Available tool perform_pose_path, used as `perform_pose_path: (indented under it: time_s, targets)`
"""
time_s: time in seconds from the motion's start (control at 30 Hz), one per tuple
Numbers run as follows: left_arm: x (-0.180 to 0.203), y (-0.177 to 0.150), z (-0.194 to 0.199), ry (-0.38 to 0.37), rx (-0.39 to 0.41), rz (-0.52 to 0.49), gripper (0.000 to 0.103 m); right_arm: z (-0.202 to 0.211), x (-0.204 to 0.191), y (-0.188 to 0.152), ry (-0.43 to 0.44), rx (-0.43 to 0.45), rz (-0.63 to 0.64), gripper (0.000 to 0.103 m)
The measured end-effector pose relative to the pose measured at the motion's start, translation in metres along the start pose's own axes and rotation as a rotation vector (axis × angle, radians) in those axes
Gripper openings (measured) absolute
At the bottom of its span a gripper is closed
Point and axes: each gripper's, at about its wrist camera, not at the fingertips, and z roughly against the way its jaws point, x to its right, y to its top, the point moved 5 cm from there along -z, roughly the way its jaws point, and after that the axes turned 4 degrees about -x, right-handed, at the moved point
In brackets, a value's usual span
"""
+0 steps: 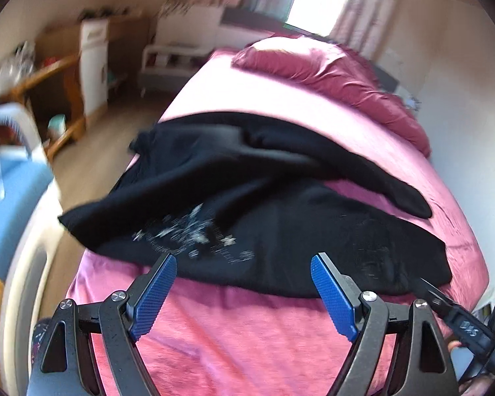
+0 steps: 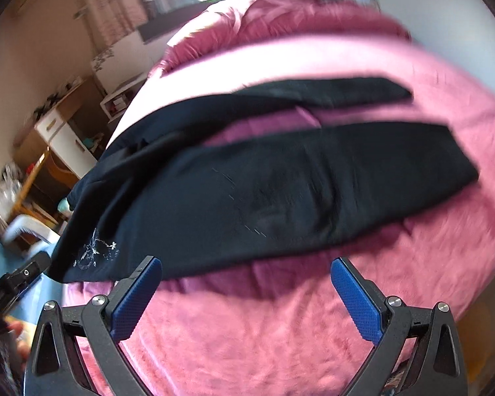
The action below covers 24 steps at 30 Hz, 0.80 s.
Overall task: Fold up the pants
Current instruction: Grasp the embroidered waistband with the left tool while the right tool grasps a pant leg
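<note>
Black pants [image 1: 247,198] lie spread across the pink bed [image 1: 247,330], waist end to the left with a small white embroidered pattern [image 1: 188,227], two legs reaching right. In the right wrist view the pants [image 2: 280,191] show both legs apart, pink sheet between them, and the embroidery [image 2: 95,250] at lower left. My left gripper [image 1: 244,260] hovers open just short of the near edge of the pants, nothing between its blue pads. My right gripper [image 2: 247,264] is open too, near the front edge of the closer leg, holding nothing.
A crumpled pink duvet [image 1: 330,76] is heaped at the far end of the bed. Wooden shelves and a white cabinet [image 1: 92,66] stand at the left wall. A blue and white object [image 1: 13,198] sits close on the left. Wooden floor [image 1: 92,165] lies beside the bed.
</note>
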Motion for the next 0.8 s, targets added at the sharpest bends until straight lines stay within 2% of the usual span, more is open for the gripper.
perform_pose_path:
  time_s: [0.07,0.2,0.27,0.33,0.4,0.43,0.57,0.6,0.67,0.73,0.8]
  targets:
    - [-0.015,0.003,-0.009,-0.004,-0.013,0.028,0.087,-0.009,0.028,-0.001,0.021,-0.037,-0.072,0.102]
    - [-0.054,0.006,-0.029,0.015,-0.056,0.097,0.094,-0.014,0.086,0.001,0.031,-0.053,-0.211,0.09]
    - [-0.071,0.003,-0.039,0.012,-0.081,0.133,0.101,-0.012,0.126,0.006,0.022,-0.031,-0.314,0.084]
    - [-0.087,-0.001,-0.049,0.021,-0.117,0.168,0.101,-0.011,0.158,0.012,0.01,-0.003,-0.382,0.075]
    - [-0.103,-0.005,-0.056,0.05,-0.142,0.196,0.099,-0.011,0.183,0.018,0.0,0.013,-0.429,0.07]
    - [-0.11,-0.005,-0.058,0.061,-0.156,0.21,0.097,-0.014,0.2,0.024,0.005,0.021,-0.464,0.07]
    - [-0.136,-0.008,-0.061,0.074,-0.189,0.298,0.075,-0.029,0.238,0.037,0.019,0.025,-0.566,0.069]
    - [-0.143,-0.009,-0.062,0.069,-0.192,0.318,0.072,-0.034,0.246,0.041,0.01,0.028,-0.583,0.067]
    - [-0.154,-0.009,-0.062,0.055,-0.191,0.367,0.061,-0.043,0.255,0.047,0.004,0.034,-0.617,0.061]
    - [-0.165,-0.01,-0.064,0.036,-0.202,0.429,0.056,-0.047,0.261,0.055,0.004,0.045,-0.627,0.054]
    - [-0.173,-0.007,-0.069,0.017,-0.196,0.48,0.055,-0.05,0.261,0.056,0.018,0.053,-0.626,0.054]
